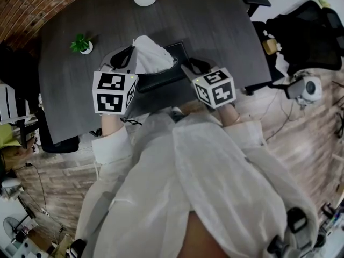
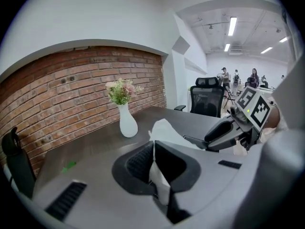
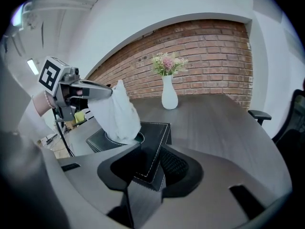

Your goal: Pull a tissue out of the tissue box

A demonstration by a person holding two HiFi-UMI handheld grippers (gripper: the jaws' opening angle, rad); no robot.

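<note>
With left hand-held gripper pinched shut on tissue, partly out of tissue box on table, draw straight up, slowly; bear down with right hand-held gripper, clamped on near corner, to pin tissue box.

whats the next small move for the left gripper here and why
Probably lift the left gripper straight up, away from the box. Its jaws are shut on the tissue, whose lower end sits tucked in the opening of the tissue box, while the right gripper appears to hold the box's corner down.
</note>
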